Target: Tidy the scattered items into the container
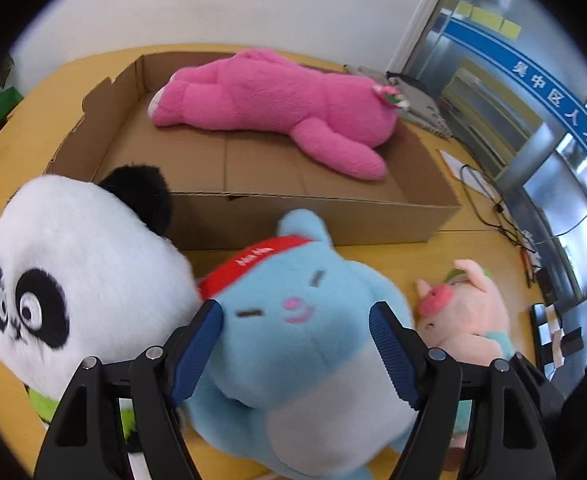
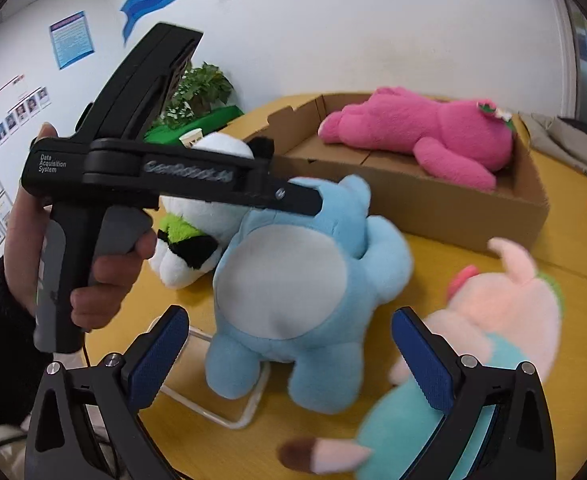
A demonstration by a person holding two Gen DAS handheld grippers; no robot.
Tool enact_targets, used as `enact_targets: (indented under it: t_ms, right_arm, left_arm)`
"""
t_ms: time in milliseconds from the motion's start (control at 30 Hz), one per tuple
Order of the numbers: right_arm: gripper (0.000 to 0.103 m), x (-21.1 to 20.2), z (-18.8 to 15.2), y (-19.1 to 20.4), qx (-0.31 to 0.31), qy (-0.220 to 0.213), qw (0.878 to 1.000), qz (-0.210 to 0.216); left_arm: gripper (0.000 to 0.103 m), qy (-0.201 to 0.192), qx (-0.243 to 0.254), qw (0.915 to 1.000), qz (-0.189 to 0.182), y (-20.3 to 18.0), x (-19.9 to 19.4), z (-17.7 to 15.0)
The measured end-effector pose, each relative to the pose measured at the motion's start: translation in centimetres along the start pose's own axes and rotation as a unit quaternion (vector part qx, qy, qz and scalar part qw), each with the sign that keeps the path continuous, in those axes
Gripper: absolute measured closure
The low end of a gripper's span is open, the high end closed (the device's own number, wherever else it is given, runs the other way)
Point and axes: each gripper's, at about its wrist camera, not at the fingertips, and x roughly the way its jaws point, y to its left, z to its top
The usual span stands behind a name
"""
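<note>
The blue plush (image 1: 293, 320) is a soft, rounded animal in pale blue pile with a smooth whitish oval belly patch, stubby legs, a stitched pink mouth, dark dash eyes and a red fabric band (image 1: 253, 264) bearing small white lettering. It sits on the yellow worktop (image 1: 433, 256), just in front of the box (image 1: 293, 220), between the panda (image 1: 73, 280) and the pig (image 1: 465, 308).

The left hand-held gripper (image 1: 295, 344) has its jaws spread, the ribbed blue pads (image 1: 197, 348) flanking the blue plush's head; whether they press the fur cannot be told. From the right wrist view, a bare hand (image 2: 53, 240) in a dark fuzzy sleeve grips its matte black plastic handle. The right hand-held gripper (image 2: 289, 356) is also spread wide, with the blue plush's rear between its pads and not touched; its right pad lies over the pig.

The box is shallow brown corrugated cardboard with torn flap edges. Inside it a long, shaggy pink plush (image 1: 277, 112) lies on its side against the far wall, a small flower at one end.

The panda is fluffy white with black ears and eye patches, and lime green at its base. The pig is pale pink with a darker snout and teal clothing. A clear plastic frame (image 2: 229, 400) lies flat under the blue plush's legs.
</note>
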Motion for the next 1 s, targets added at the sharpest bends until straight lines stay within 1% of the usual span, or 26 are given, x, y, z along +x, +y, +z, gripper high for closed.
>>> enact_targets:
  t_ms: [33,67,100,200,233,267,300,400,467,533,600,633,700,767,933,1000]
  right_arm:
    - [0.0,0.7,0.0,0.5,0.001,0.002,1.0,-0.009]
    - [0.0,1.5,0.0,1.2,-0.007,0.004,1.0,-0.028]
    - [0.0,2.3,0.1,2.0,-0.02,0.008,0.999,-0.05]
    - [0.0,5.2,0.4,4.0,-0.043,0.029,0.992,-0.118]
    - [0.0,6.1,0.5,4.6,-0.053,0.036,0.988,-0.143]
    - [0.0,6.8,0.6,5.1,-0.061,0.041,0.985,-0.157]
    - [0.0,7.1,0.7,5.3,-0.065,0.042,0.984,-0.162]
    - [0.0,7.7,0.5,5.6,-0.086,0.042,0.982,-0.165]
    - [0.0,7.7,-0.2,5.5,-0.097,0.044,0.982,-0.157]
    - [0.0,7.5,-1.0,5.1,-0.095,0.05,0.983,-0.146]
    - [0.0,7.2,-1.7,4.9,-0.095,0.057,0.984,-0.139]
    - [0.003,7.0,-1.8,4.8,-0.088,0.055,0.985,-0.135]
    - [0.005,6.2,-2.1,4.7,-0.068,0.044,0.988,-0.128]
    - [0.01,5.4,-2.6,4.9,-0.059,0.027,0.99,-0.128]
    - [0.014,3.8,-3.3,5.2,-0.044,-0.005,0.991,-0.13]
    - [0.014,3.0,-3.2,5.5,-0.042,-0.017,0.991,-0.129]
  left_arm:
    - [0.027,0.008,-0.006,0.9999,-0.009,0.7,0.5,0.2]
    - [0.027,0.01,-0.008,0.9997,-0.019,1.1,0.7,0.3]
    - [0.026,0.014,-0.006,0.9997,-0.021,1.3,0.8,0.4]
    - [0.025,0.028,0.028,0.9991,-0.013,1.0,1.1,0.3]
    - [0.025,0.026,0.031,0.9991,-0.01,1.2,1.1,0.2]
    - [0.024,0.023,0.025,0.9994,-0.01,1.5,1.1,0.3]
    - [0.023,0.024,0.016,0.9995,-0.013,2.0,1.3,0.3]
    - [0.023,0.035,0.016,0.9989,-0.027,2.2,1.7,0.4]
    - [0.023,0.036,0.029,0.9986,-0.027,1.7,2.0,0.3]
    - [0.023,0.032,0.041,0.9982,-0.031,1.1,2.0,-0.1]
    - [0.025,0.028,0.036,0.9981,-0.042,0.8,2.0,-0.4]
    - [0.027,0.025,0.033,0.998,-0.048,0.6,1.9,-0.6]
    - [0.032,0.019,0.039,0.9978,-0.051,0.1,1.7,-0.8]
    - [0.035,0.019,0.045,0.9975,-0.052,-0.5,1.6,-0.7]
    - [0.041,0.021,0.052,0.9973,-0.048,-1.4,1.1,-0.6]
    - [0.043,0.014,0.05,0.9975,-0.048,-1.7,0.4,-0.5]
